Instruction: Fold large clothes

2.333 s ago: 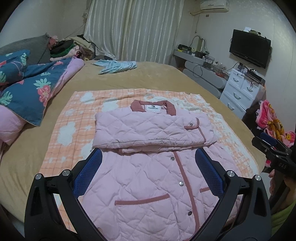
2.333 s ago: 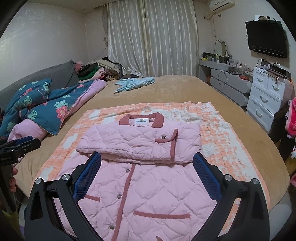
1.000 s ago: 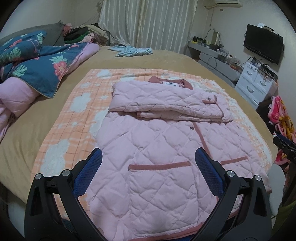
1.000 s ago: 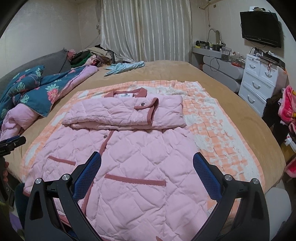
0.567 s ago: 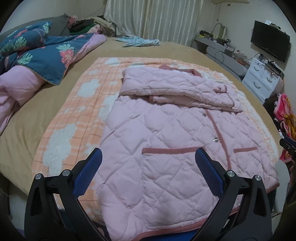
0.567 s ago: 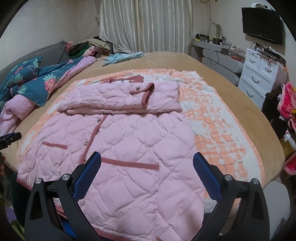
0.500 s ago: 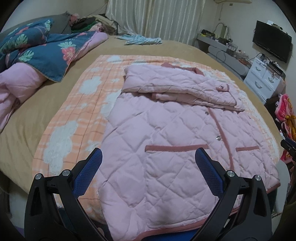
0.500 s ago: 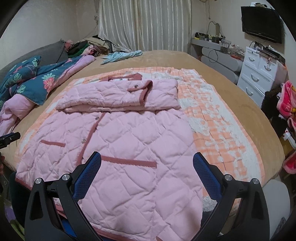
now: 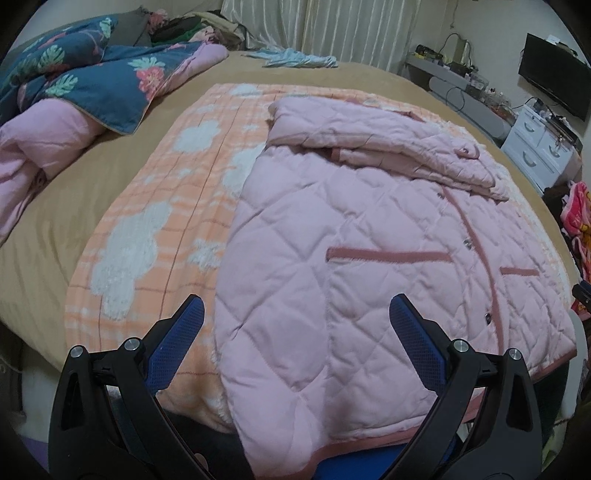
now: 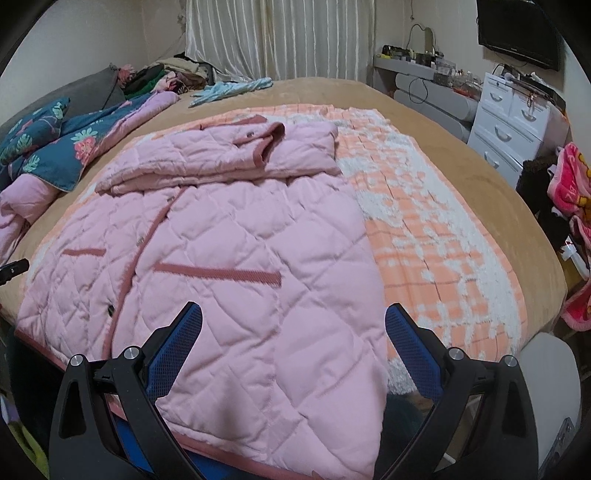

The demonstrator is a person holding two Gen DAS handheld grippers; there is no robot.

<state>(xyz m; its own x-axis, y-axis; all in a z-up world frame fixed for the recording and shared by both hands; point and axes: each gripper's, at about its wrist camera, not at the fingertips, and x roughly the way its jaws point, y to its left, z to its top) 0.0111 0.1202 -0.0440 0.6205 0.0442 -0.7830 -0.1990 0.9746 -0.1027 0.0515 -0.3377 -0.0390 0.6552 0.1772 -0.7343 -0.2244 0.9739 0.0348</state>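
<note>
Your open left gripper point(image 9: 297, 334) has bare orange-checked fleece blanket point(image 9: 155, 206) toward 10 o'clock; the rumpled blue floral quilt point(image 9: 92, 74) blocks beyond. The pink quilted jacket point(image 9: 351, 258) fills 12 to 3 o'clock.

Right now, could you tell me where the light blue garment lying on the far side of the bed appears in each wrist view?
Left wrist view: the light blue garment is top centre, just below the curtain.
Right wrist view: the garment sits upper left of centre, again at the curtain's foot.
Shared landmark: the pink quilted jacket in front of it.
</note>
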